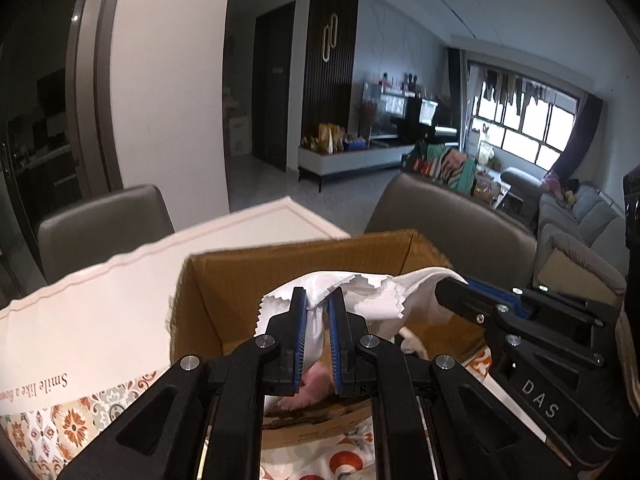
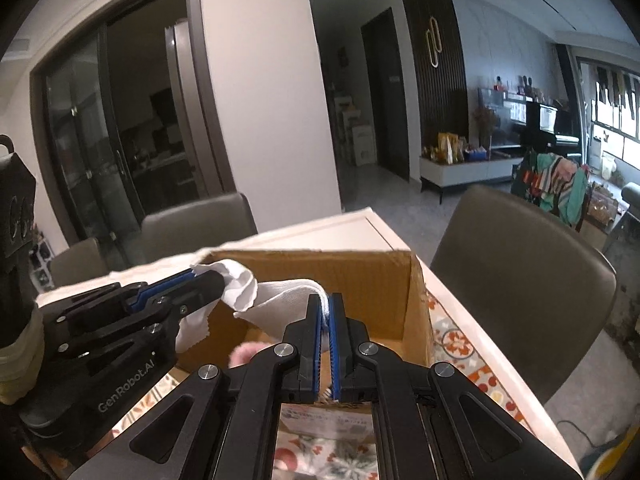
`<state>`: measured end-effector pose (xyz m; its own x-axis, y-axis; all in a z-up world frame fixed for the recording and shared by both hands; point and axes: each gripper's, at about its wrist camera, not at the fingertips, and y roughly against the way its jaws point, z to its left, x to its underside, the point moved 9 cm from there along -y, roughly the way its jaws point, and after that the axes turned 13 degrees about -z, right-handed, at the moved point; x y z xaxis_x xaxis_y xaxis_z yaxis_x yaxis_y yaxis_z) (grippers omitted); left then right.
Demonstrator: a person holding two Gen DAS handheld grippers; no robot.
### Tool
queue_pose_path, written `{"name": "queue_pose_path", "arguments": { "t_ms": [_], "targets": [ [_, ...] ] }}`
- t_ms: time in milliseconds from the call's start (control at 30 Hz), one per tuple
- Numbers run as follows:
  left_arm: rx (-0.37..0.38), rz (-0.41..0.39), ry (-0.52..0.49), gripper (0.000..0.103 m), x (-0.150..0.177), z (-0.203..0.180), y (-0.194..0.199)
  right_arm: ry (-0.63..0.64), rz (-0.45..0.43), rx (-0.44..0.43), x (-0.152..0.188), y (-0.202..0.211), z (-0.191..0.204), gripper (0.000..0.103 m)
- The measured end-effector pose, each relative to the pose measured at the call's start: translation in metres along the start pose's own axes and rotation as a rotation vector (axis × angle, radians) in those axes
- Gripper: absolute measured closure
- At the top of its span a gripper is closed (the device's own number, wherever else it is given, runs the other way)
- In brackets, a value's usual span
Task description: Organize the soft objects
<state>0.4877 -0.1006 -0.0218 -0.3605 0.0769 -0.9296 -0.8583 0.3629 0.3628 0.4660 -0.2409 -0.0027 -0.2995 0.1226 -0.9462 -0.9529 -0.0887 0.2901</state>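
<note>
A white cloth [image 1: 372,300] with zigzag-cut edges hangs stretched between both grippers over an open cardboard box [image 1: 280,268]. My left gripper [image 1: 318,300] is shut on one end of the cloth. My right gripper [image 2: 325,306] is shut on the other end [image 2: 280,300]. The right gripper shows in the left wrist view [image 1: 452,286], and the left gripper in the right wrist view [image 2: 208,280]. Something pink and fluffy [image 1: 312,384] lies inside the box [image 2: 376,276], mostly hidden.
The box stands on a table with a patterned cloth [image 1: 60,428] and a white runner [image 1: 100,308]. Grey chairs [image 2: 520,264] stand around the table, one behind the box [image 1: 452,216]. A sofa [image 1: 572,220] is at far right.
</note>
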Motion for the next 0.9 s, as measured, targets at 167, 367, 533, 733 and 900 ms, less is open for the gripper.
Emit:
{"name": "queue_pose_path", "arguments": {
  "t_ms": [167, 367, 533, 733, 900],
  "targets": [
    [-0.003, 0.048, -0.016, 0.072, 0.012, 0.0, -0.009, 0.009, 0.053, 0.005, 0.013, -0.011, -0.001, 0.098],
    [-0.021, 0.044, -0.032, 0.058, 0.014, -0.001, -0.006, -0.016, 0.091, 0.006, 0.021, -0.014, -0.009, 0.09],
    [-0.049, 0.017, -0.046, 0.056, 0.009, 0.002, 0.004, -0.024, 0.074, 0.016, 0.018, -0.01, -0.011, 0.07],
    [-0.088, -0.015, -0.065, 0.051, 0.004, 0.004, 0.021, -0.015, 0.068, 0.026, 0.015, -0.002, -0.009, 0.07],
    [-0.121, -0.053, -0.078, 0.042, -0.003, 0.007, 0.042, -0.014, 0.063, 0.027, 0.013, 0.011, -0.005, 0.07]
  ]
}}
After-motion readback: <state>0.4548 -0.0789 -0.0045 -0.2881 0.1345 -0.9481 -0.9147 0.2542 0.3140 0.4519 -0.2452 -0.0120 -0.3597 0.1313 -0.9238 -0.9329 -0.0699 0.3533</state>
